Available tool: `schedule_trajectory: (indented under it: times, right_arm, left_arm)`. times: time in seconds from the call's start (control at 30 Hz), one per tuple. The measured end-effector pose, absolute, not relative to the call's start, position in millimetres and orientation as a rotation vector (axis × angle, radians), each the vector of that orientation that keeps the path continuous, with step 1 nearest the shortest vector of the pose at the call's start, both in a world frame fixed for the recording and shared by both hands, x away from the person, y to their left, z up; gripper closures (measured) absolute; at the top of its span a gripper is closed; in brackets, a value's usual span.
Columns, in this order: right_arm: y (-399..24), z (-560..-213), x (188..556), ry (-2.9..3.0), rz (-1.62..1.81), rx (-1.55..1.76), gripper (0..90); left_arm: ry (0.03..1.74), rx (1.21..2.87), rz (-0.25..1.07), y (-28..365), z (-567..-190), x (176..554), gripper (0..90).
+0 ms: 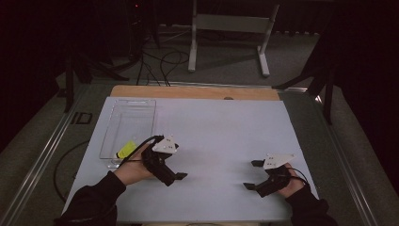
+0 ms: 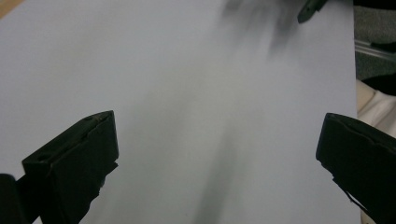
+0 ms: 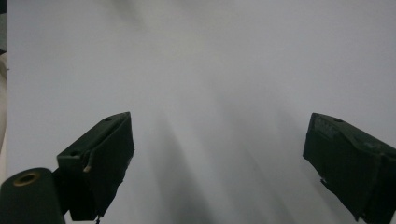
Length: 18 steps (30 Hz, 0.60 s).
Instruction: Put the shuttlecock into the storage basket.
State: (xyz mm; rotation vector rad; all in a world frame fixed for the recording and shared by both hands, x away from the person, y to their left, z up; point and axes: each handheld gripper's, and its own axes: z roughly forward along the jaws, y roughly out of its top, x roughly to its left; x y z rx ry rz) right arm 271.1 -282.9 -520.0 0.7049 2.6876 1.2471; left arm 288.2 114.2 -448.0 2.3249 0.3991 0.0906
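Leftmost:
- one clear rectangular plastic tray [image 1: 128,123] on the white table sheet [image 1: 211,136], with one small yellow object [image 1: 125,150] in its near end;
- one left gripper [image 1: 173,170], jaws spread, empty, just right of the tray;
- one right gripper [image 1: 253,174], jaws spread, empty, well apart.

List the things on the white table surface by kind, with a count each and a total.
Clear plastic tray: 1
Yellow item lying in the tray's near end: 1
Hand-held claws, both open: 2, left claw and right claw
Total: 4
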Motion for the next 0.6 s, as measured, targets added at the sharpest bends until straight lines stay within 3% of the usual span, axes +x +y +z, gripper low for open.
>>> schedule_trajectory:
  times: [0.6]
  right_arm:
    - [-282, -521, 271, 2.697, 1.236, 0.700, 8.9]
  left_arm:
    - [0.463, 2.365, 0.133, 147, -482, 263, 0.0]
